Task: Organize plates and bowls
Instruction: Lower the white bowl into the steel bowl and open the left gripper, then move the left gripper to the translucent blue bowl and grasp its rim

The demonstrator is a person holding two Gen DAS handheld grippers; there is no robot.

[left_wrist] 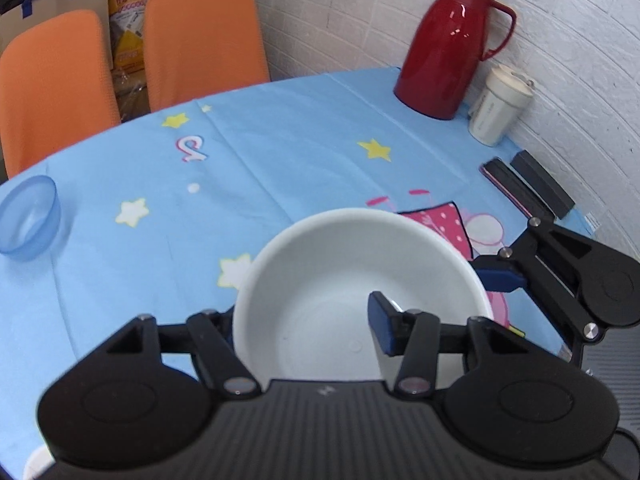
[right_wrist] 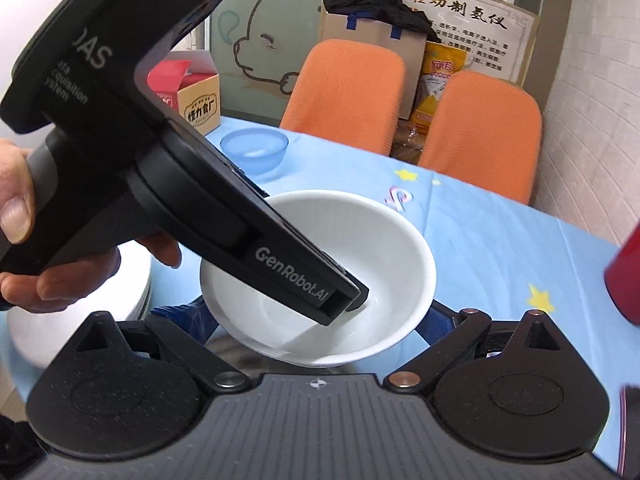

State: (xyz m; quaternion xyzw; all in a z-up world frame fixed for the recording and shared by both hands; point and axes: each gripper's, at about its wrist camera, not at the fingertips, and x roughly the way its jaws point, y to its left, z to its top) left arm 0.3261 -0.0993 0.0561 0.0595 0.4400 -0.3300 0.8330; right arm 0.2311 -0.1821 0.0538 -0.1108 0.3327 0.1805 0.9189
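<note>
Here the white bowl (left_wrist: 352, 292) hangs above the table (left_wrist: 280, 152), its rim pinched by the left gripper (left_wrist: 304, 320); the right gripper (right_wrist: 320, 332), spread, cradles it underneath. Next: carry it to the plate stack (right_wrist: 80, 328)

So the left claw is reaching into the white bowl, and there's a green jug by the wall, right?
Almost. The left claw does reach into the white bowl, but the jug by the wall is red, not green. The left wrist view shows it.
</note>
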